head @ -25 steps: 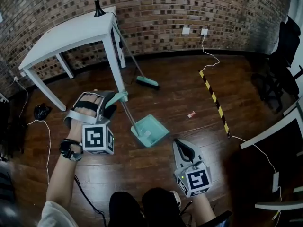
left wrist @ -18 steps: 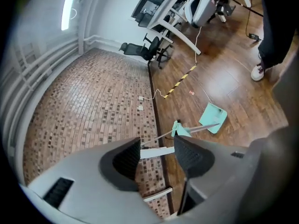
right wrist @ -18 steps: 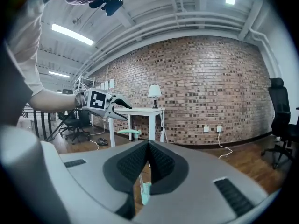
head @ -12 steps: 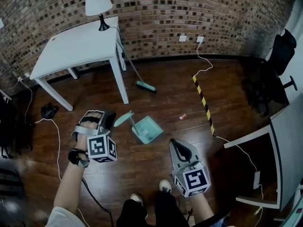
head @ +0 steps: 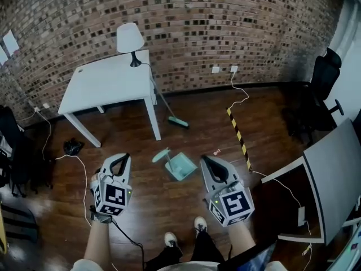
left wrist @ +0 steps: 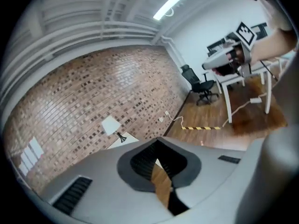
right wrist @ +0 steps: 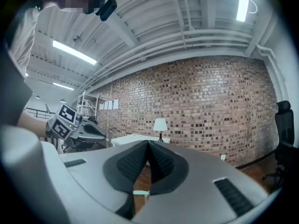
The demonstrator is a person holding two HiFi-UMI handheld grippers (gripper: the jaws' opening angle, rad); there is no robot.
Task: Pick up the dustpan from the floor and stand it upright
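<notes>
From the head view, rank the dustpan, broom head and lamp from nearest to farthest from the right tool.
1. Dustpan, on the floor just left of the right tool.
2. Broom head, beyond it, by the table leg.
3. Lamp, on the table's far corner.

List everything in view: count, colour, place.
Wall: one, brick, at the back.
Table: one, white, by the wall.
Lamp: one, white shade, on the table's far corner.
Broom: one, teal head, leaning by the table.
Dustpan: one, teal, on the floor in front of the table.
Tape: one strip, yellow and black, on the floor.
Bundle: one, black, on the floor left of the table.
Chair: one, black, far right.
Desk: one, grey, near right.
Shoes: two, pale, bottom middle.
Left gripper: one, grey, shut, empty.
Right gripper: one, grey, shut, empty.
</notes>
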